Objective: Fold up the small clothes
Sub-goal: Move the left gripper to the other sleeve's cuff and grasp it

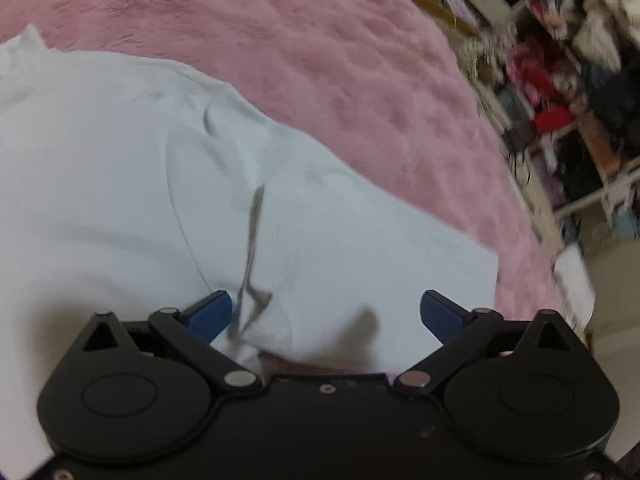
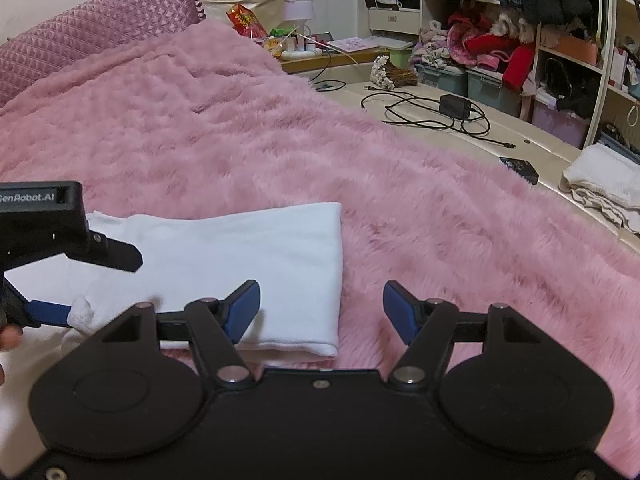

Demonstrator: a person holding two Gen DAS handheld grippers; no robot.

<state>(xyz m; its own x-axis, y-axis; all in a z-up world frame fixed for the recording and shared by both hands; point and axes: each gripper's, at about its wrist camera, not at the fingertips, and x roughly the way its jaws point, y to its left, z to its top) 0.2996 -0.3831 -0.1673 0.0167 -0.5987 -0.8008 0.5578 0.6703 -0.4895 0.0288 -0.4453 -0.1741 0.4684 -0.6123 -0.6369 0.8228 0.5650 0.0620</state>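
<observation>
A white garment (image 1: 120, 160) lies partly folded on a fluffy pink blanket (image 1: 320, 40). My left gripper (image 1: 326, 308) hangs low over its near part, and its blue fingers (image 1: 212, 314) stand wide apart, open. A raised crease of cloth runs close to the left finger. In the right wrist view the garment (image 2: 240, 248) is a flat white rectangle. The left gripper (image 2: 102, 286) comes in from the left edge, and a small bump of cloth sits at its lower blue fingertip. My right gripper (image 2: 322, 308) is open over the garment's right edge with nothing between its fingers.
The pink blanket (image 2: 400, 200) spreads far beyond the garment. A quilted pink pillow (image 2: 92, 36) lies at the back left. To the right are a cable and charger (image 2: 454, 106), a stack of white cloths (image 2: 608, 180) and crowded shelves (image 2: 480, 40). A person's hand (image 2: 8, 338) shows at the left edge.
</observation>
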